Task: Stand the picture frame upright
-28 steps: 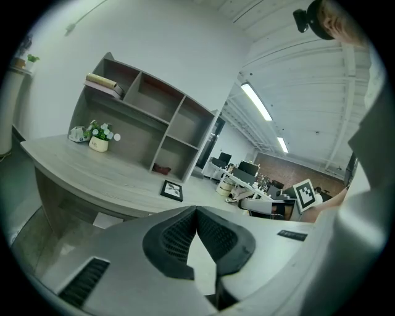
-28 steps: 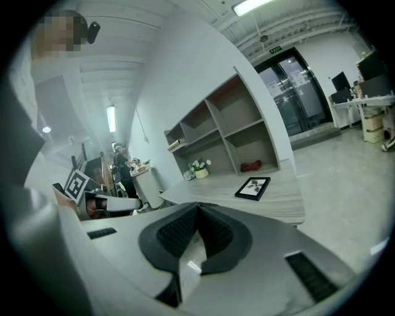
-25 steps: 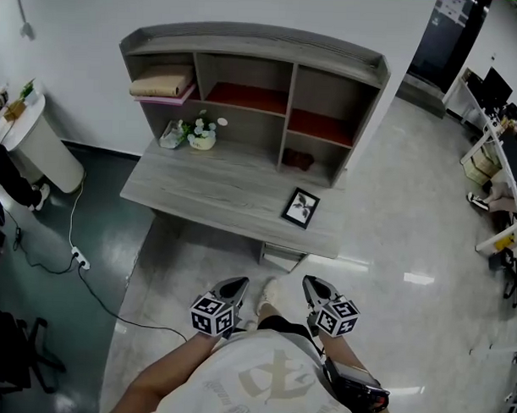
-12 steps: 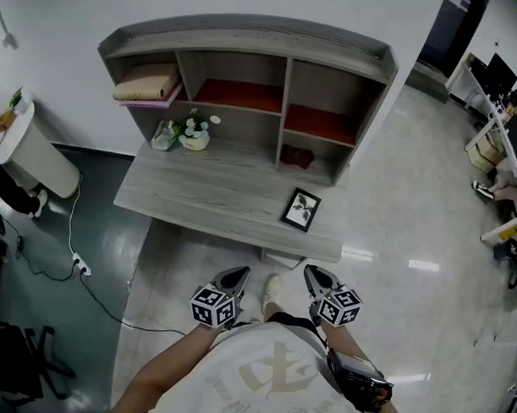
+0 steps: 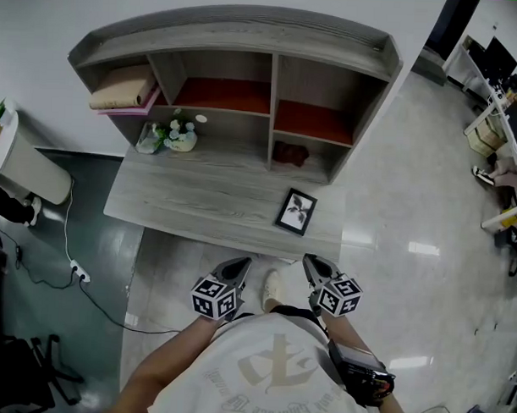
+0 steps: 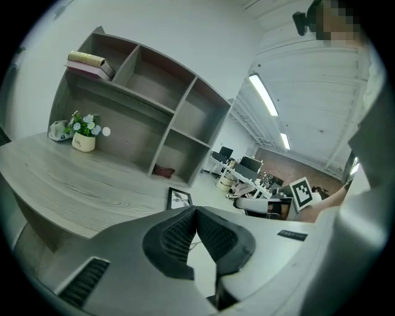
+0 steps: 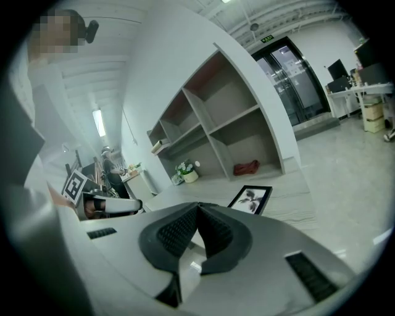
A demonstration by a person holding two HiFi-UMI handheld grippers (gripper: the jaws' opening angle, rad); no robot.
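Note:
A black picture frame [image 5: 295, 211] with a leaf print lies flat on the grey wooden desk [image 5: 199, 204], near its front right corner. It also shows in the left gripper view [image 6: 179, 198] and the right gripper view [image 7: 250, 199]. My left gripper [image 5: 240, 264] is shut and empty, held short of the desk's front edge. My right gripper [image 5: 310, 262] is also shut and empty, just below the frame in the head view. Both point toward the desk.
A shelf unit [image 5: 237, 82] stands at the back of the desk, holding folded cloth [image 5: 120, 88], a small flower pot [image 5: 181, 138] and a dark red thing [image 5: 288, 153]. A cable [image 5: 70, 263] lies on the floor at left. Office desks [image 5: 507, 125] are at right.
Both grippers and the person have moved closer to the desk; the desk and frame now sit nearer in the head view. The jaws stay shut.

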